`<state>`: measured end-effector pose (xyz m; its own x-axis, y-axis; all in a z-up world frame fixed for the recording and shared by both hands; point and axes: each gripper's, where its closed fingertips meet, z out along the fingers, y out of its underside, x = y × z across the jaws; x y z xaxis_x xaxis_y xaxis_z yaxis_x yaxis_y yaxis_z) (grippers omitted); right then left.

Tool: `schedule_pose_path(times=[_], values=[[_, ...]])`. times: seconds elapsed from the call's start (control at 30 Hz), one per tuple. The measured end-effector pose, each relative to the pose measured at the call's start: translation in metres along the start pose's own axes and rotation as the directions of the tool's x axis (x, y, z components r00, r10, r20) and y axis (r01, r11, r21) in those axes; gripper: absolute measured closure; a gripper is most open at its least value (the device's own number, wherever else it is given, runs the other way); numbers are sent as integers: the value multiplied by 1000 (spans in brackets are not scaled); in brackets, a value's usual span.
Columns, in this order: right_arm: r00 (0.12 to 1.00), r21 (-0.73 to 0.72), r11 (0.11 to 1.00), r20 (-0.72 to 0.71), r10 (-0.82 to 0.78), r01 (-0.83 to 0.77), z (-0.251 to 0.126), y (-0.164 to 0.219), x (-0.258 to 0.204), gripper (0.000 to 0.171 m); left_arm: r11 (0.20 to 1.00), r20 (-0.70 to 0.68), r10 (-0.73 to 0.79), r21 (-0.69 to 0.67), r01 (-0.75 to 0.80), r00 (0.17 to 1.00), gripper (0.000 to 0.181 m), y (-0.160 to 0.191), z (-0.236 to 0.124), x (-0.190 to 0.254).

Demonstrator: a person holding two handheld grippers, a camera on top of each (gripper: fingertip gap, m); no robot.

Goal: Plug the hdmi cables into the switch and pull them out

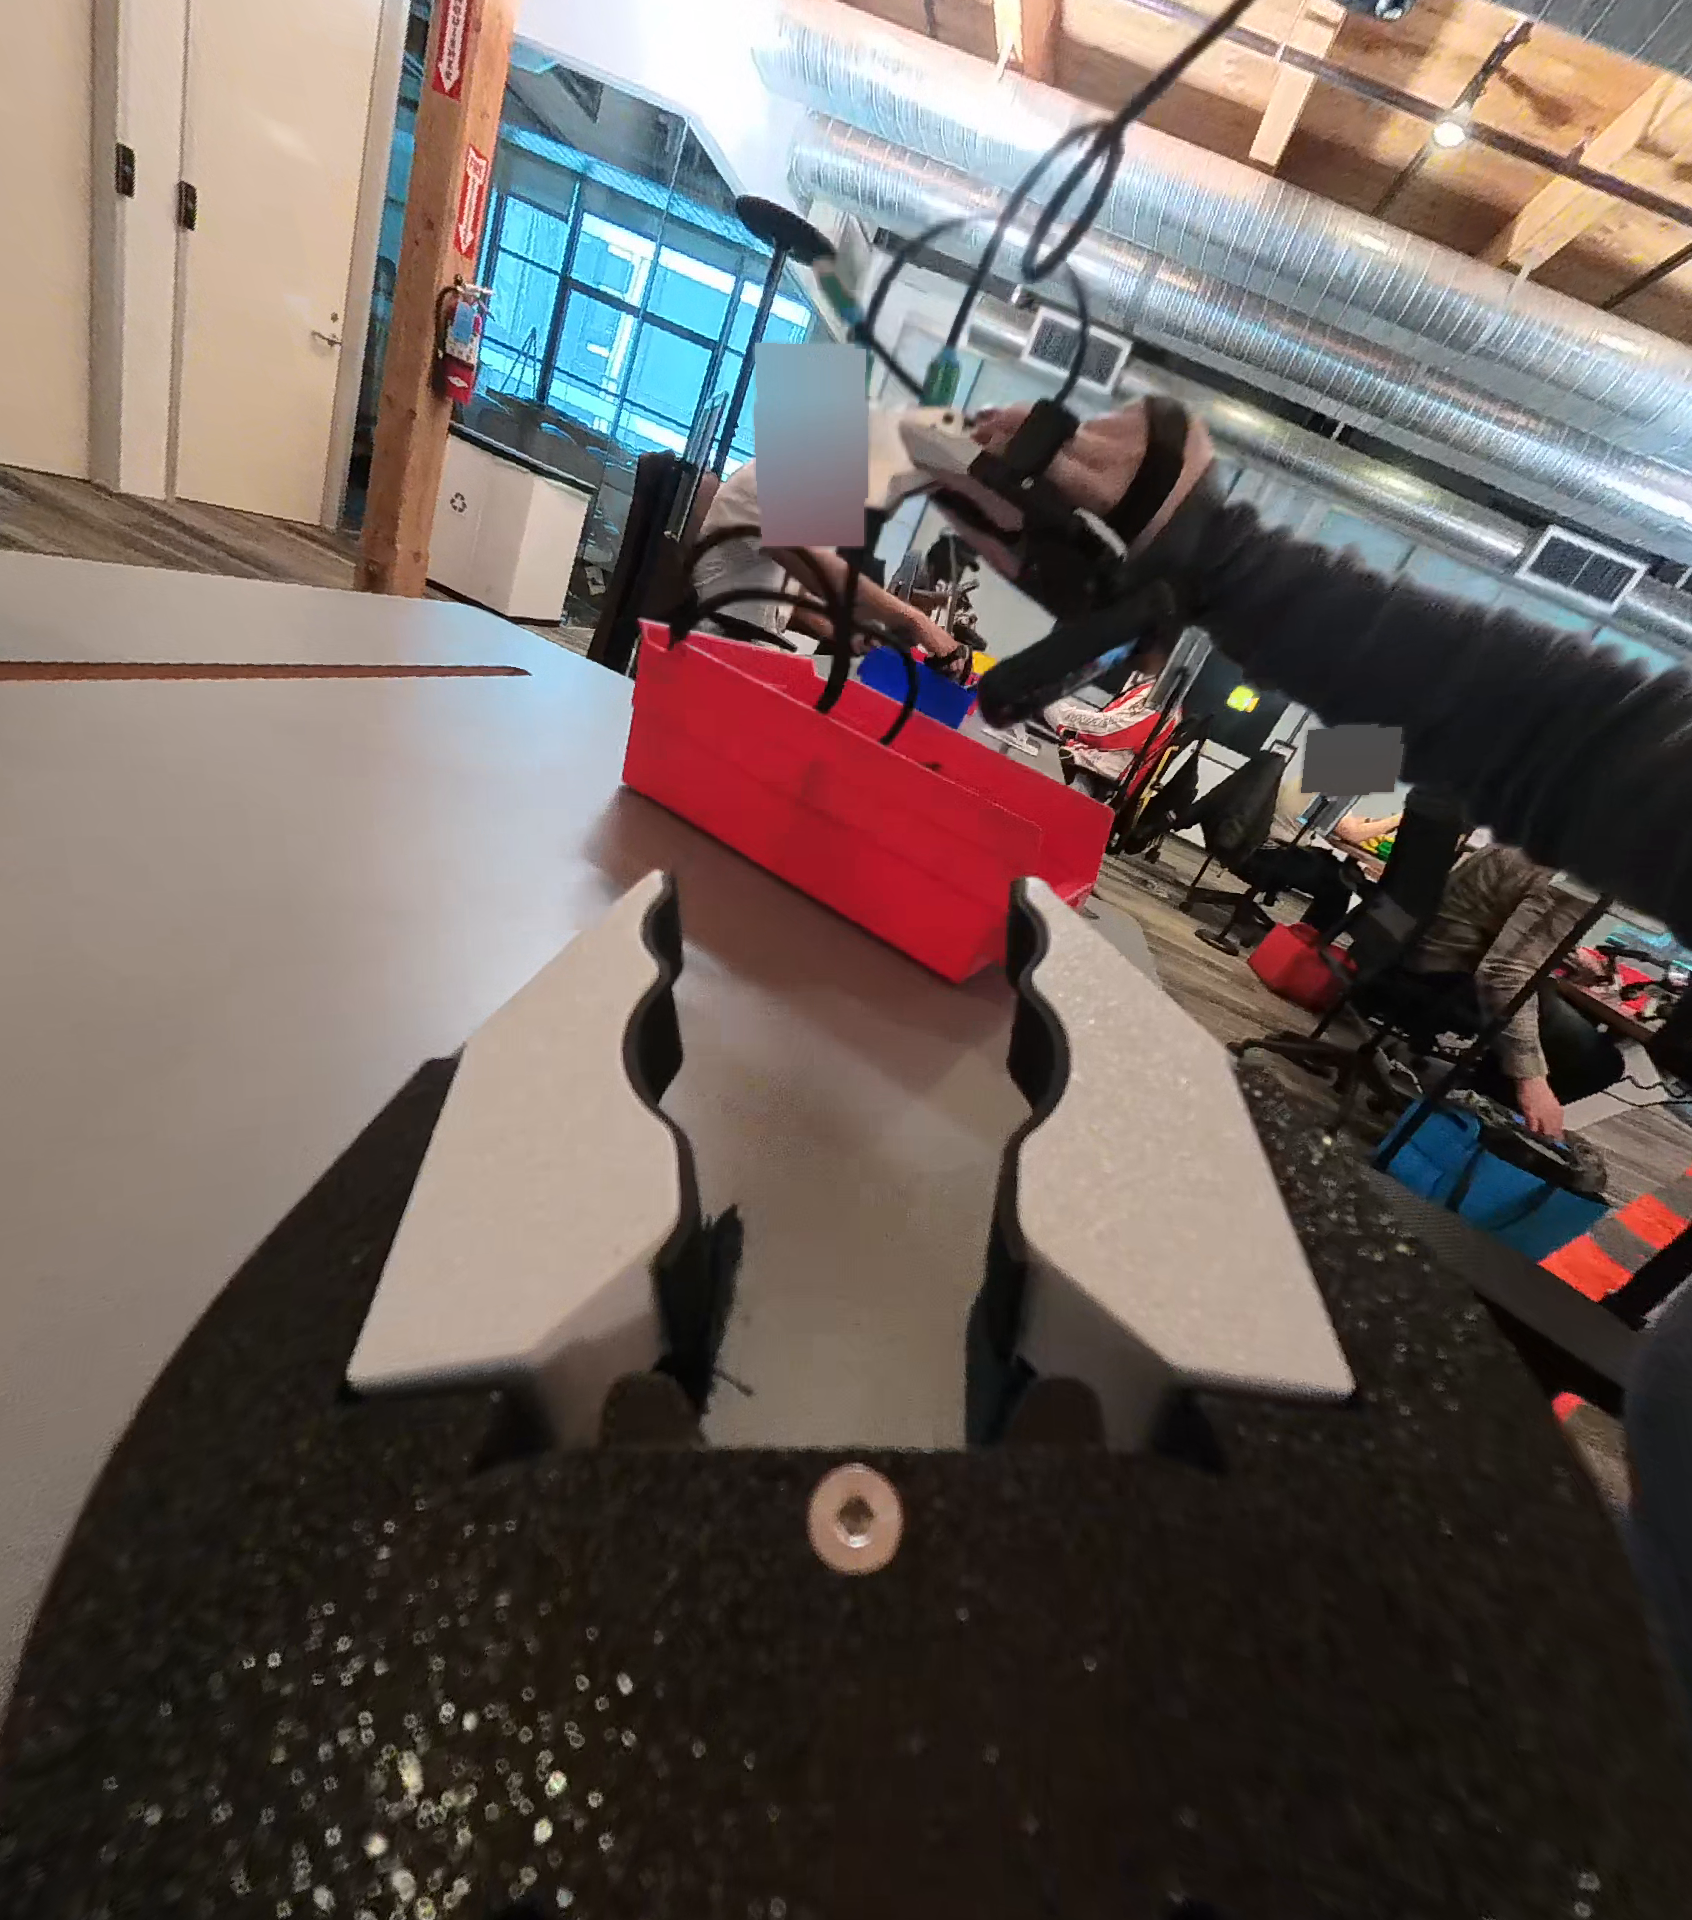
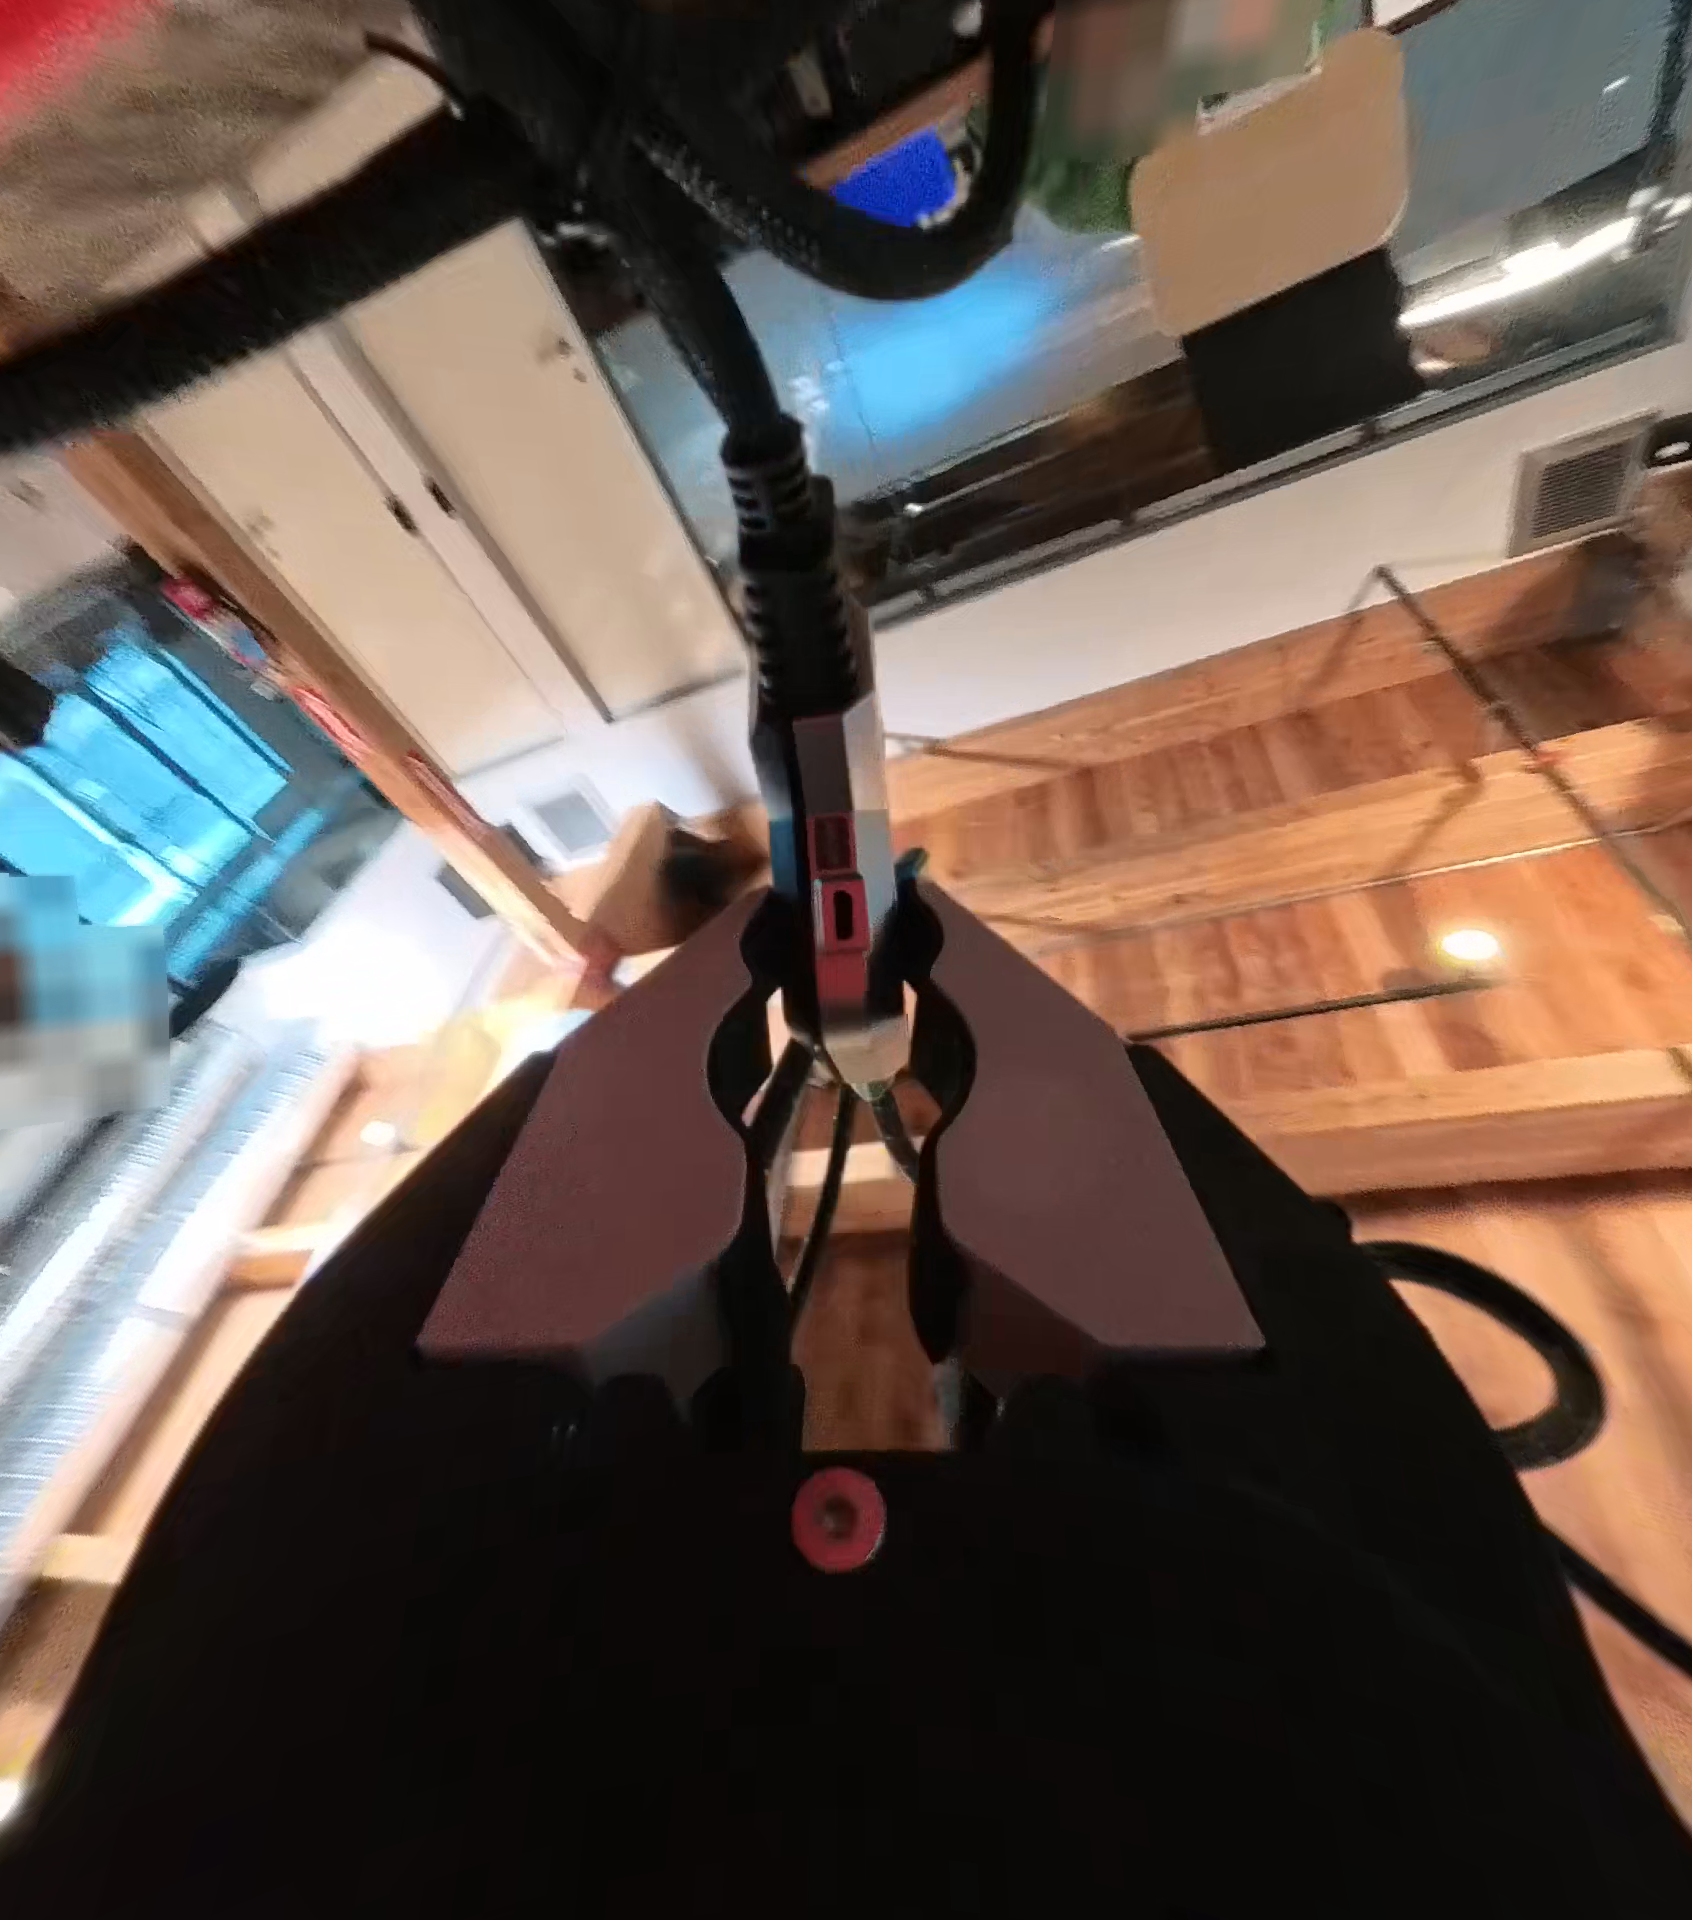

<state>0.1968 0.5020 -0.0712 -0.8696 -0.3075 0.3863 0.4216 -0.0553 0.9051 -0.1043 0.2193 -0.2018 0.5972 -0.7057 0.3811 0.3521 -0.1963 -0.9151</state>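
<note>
Grey table [image 1: 198, 831] w/ red bin [image 1: 852, 831]

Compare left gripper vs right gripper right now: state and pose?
The left gripper is open and empty; the right gripper is shut on the switch, with a black cable plugged into it. Left sits low over the table; right is raised above the red bin. Both have the same grey fingers.

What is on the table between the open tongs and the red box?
Nothing. In the left wrist view, only bare table lies between the open left tongs and the red box.
</note>
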Motion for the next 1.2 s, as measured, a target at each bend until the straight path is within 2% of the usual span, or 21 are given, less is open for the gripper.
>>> schedule_pose_path(times=[0.17,0.3,0.47,0.57,0.73,0.9,1.07,1.13,1.2], values=[[977,126,978,156,144,-164,-12,-66,-20,153,1000,-2,-12,-5,12,1000,121,2,0,-1],[925,142,952,310,218,-272,-12,-85,-41,153,1000,-4,-16,-10,16,1000,122,3,0,-1],[862,250,913,477,174,-322,-19,-120,-67,152,1000,-7,-21,-14,21,1000,123,4,1,-1],[809,240,881,543,226,-407,-19,-124,-70,153,999,-7,-34,-11,34,999,124,4,1,-2],[776,222,891,599,196,-396,-21,-123,-75,150,999,2,-20,-29,20,1000,124,7,1,-2],[738,164,899,640,216,-406,-30,-111,-73,126,998,21,25,-53,-24,999,123,11,1,-3],[620,-25,886,705,344,-463,-45,-69,-84,114,997,26,38,-62,-37,999,122,13,2,-2],[564,-151,838,675,475,-525,-50,-43,-75,114,996,38,60,-73,-57,997,121,14,3,-2],[471,-250,690,572,672,-680,-53,-25,-44,113,991,76,104,-90,-97,992,118,16,3,-6]])
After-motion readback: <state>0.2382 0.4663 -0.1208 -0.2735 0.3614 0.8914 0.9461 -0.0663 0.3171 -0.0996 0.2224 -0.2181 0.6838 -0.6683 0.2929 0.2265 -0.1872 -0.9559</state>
